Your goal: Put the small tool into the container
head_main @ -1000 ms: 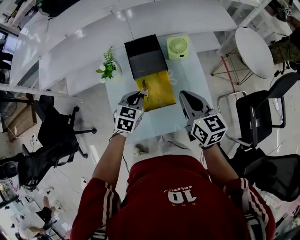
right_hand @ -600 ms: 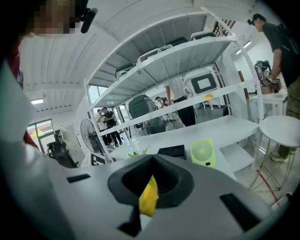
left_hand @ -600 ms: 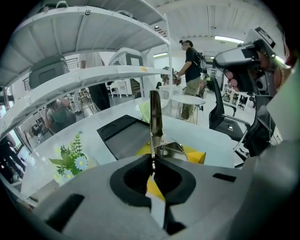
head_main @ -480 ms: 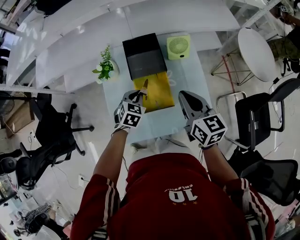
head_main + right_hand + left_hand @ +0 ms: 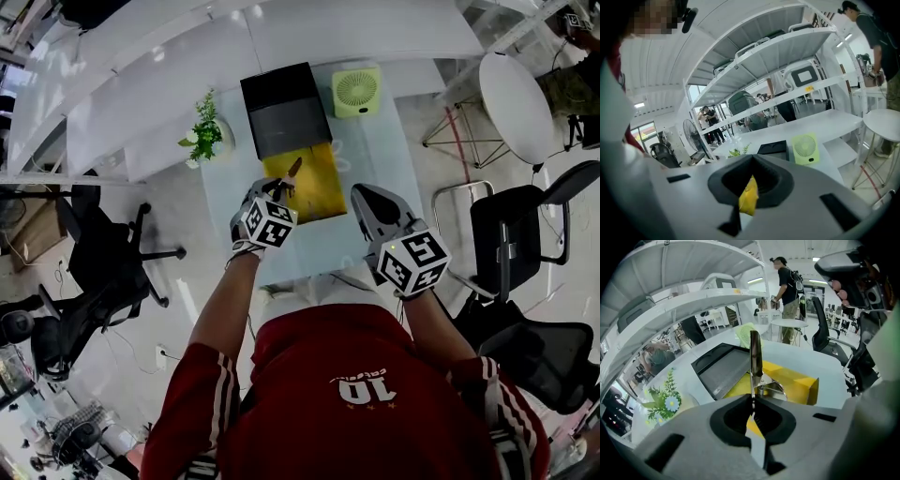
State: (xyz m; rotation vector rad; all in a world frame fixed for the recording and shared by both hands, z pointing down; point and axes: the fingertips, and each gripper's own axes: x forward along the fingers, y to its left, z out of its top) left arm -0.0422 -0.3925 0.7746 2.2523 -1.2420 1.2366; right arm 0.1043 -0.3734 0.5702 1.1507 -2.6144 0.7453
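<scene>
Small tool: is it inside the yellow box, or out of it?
Out. The small tool is pinched in the left gripper's jaws and sticks up above the yellow box, not lying in it.

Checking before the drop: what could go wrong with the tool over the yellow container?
The left gripper pinches the small tool only at its near end, so it may pivot or slip early. Its tip hangs near the yellow container's far edge, by the black box, so it could land on the rim or outside.
</scene>
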